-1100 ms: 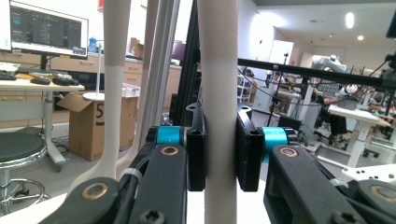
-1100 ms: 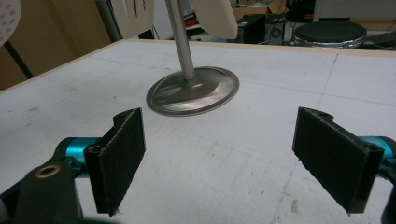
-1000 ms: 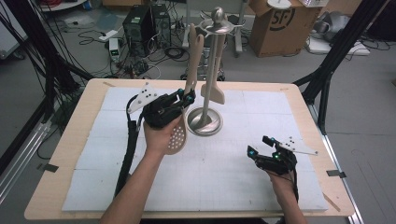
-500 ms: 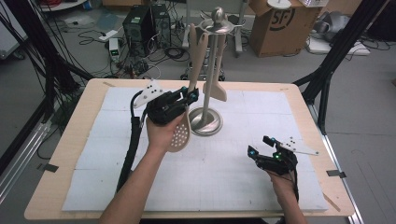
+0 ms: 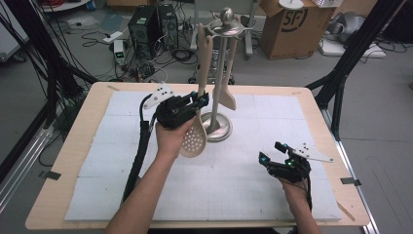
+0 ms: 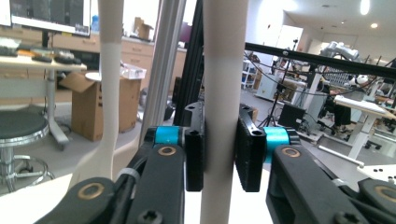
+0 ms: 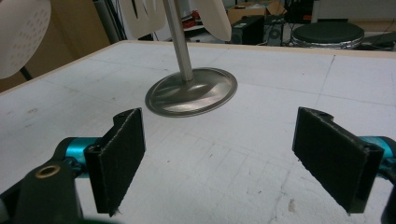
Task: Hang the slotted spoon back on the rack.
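Observation:
A beige slotted spoon (image 5: 194, 141) hangs upright beside the metal utensil rack (image 5: 221, 73), with its handle top up at the rack's hooks. My left gripper (image 5: 197, 100) stands around the spoon's handle (image 6: 217, 70). Its jaws have just been opening, and the pads (image 6: 247, 154) stand a sliver off the handle on either side. A beige spatula (image 5: 227, 97) hangs on the rack; in the left gripper view the spatula (image 6: 109, 70) is to the left. My right gripper (image 5: 271, 152) rests near the table's front right, open and empty, and points at the rack's base (image 7: 191, 91).
The rack's round base (image 5: 216, 127) stands mid-table on the white mat (image 5: 234, 185). The wooden table edge (image 5: 68, 161) rings the mat. Beyond the table lie cables, a cardboard box (image 5: 287, 24) and black frame legs (image 5: 341, 73).
My left hand has carried the spoon a little to the right, closer to the rack's pole. The right gripper has stayed put.

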Motion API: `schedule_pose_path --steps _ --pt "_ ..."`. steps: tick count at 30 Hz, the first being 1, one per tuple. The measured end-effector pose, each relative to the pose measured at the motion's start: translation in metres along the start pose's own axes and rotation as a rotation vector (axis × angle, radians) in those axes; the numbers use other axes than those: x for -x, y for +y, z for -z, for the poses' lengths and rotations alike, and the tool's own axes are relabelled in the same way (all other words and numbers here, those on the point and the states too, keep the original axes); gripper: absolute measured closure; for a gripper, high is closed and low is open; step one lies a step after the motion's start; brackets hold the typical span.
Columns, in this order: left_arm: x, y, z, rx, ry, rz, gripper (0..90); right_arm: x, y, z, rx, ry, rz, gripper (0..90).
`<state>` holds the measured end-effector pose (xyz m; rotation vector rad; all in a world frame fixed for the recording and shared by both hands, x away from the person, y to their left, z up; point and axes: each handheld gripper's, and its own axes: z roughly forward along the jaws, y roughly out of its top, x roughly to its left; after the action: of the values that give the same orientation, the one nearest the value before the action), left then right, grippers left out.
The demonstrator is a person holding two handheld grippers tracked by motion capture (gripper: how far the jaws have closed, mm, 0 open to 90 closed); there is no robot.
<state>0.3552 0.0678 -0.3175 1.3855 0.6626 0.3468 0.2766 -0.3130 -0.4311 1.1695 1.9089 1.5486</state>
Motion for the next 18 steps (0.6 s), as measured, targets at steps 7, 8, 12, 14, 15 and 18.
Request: schedule_pose_path --steps 7,8,12,14,15,18 --pt "-0.009 -0.002 0.013 0.001 0.014 0.046 48.4 -0.001 0.000 0.000 0.001 -0.002 0.006 16.3" --pt "-0.010 -0.004 0.018 0.007 0.014 0.043 47.3 -0.002 0.000 0.000 -0.001 0.000 0.005 16.2" --pt "-0.015 -0.014 0.035 0.010 0.034 0.046 40.6 -0.002 0.000 0.000 -0.001 0.003 0.008 16.2" --pt "-0.018 -0.021 0.044 -0.001 0.044 0.032 38.3 -0.003 0.000 -0.001 0.002 0.003 0.012 16.2" --pt "-0.018 -0.025 0.048 -0.007 0.052 0.022 37.0 -0.003 0.000 -0.001 0.002 0.000 0.016 16.2" --pt "-0.021 -0.037 0.061 -0.025 0.074 0.015 32.4 -0.004 0.000 -0.002 0.001 0.002 0.015 16.2"
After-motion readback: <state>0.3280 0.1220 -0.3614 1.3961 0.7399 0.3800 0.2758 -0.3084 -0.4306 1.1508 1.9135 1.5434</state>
